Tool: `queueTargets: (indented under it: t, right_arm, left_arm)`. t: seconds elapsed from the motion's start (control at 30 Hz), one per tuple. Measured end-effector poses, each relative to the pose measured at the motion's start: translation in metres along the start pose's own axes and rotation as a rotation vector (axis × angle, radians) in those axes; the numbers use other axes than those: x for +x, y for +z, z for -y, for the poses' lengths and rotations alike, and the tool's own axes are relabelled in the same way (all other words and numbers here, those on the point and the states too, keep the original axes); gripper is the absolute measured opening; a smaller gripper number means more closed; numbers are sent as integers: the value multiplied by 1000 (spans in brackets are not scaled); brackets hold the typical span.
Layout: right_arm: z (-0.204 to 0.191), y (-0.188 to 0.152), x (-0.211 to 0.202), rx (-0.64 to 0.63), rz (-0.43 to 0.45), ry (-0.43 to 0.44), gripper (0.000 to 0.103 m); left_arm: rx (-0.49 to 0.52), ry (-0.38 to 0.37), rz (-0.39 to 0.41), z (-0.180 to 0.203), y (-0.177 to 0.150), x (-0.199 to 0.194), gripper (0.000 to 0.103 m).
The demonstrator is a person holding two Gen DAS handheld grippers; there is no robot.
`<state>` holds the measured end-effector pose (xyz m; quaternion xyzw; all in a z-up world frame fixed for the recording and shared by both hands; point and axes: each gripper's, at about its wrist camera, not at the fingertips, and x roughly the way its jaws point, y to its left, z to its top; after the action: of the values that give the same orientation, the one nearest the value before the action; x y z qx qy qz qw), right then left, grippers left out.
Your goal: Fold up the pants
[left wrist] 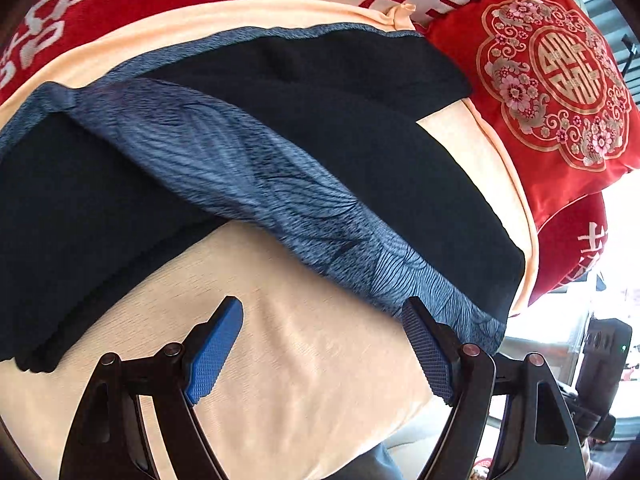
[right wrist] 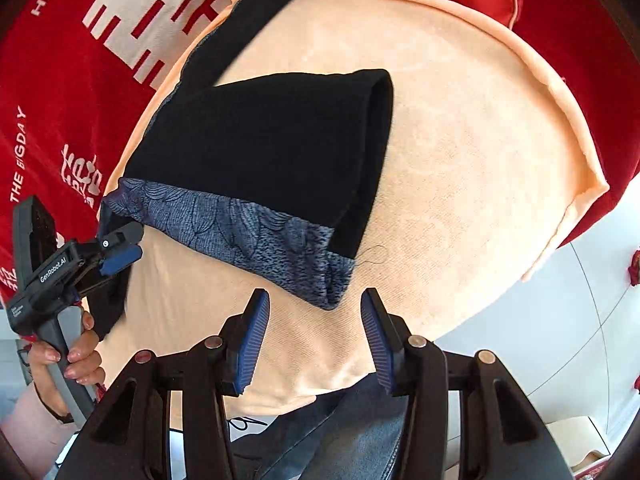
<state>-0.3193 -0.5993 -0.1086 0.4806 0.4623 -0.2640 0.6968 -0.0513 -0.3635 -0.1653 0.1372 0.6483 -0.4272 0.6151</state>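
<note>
1. Surface: a peach-coloured cloth (right wrist: 460,168) covers the work surface; whether a bed, a cushion or a counter lies beneath cannot be told. Red cushions (left wrist: 560,80) with white and gold characters border it at the back and side.

2. Task item: the pants (right wrist: 272,148) — black fabric with a blue patterned band (left wrist: 248,168) — lie on the peach cloth. In the right wrist view one black section is doubled over, its rolled edge facing away from the grippers, so I judge the fold partly made.

3. Left gripper (left wrist: 324,344): jaws stand wide apart with only peach cloth between them, holding nothing. Its right-hand finger sits just beside the patterned band's near edge, apparently placed to take that edge. In the right wrist view it appears at the band's left end.

4. Right gripper (right wrist: 314,336): jaws likewise apart and empty, stationed just short of the band's near corner (right wrist: 332,292).

5. Judgement: both tools are stationed at opposite ends of the same band — a layout that suits lifting it evenly for the following fold. A loose thread (right wrist: 376,256) trails at the corner; minor.
</note>
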Motion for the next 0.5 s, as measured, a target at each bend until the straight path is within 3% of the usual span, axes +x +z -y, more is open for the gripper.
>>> queueTargets:
  t: [0.23,0.4,0.43,0.47,0.5]
  right_arm:
    - [1,20,4,-56,-19,194,52]
    - [0,28,30,-45,-106,223,50]
    - [-1,30,33,-38,-127,224,35]
    - [-3,32,36,-38,-151,223,8]
    - [-6,34,35,-42,-159,216,3]
  left_arm:
    - [1,-18,-8,27,19,14,82]
    - [-22,-5,-11,36,22,23,82]
    - [-30,-3,-8,36,22,22,82]
    - [-39,-3,-5,36,23,22,82]
    - [-47,-4,-3,36,23,22,82]
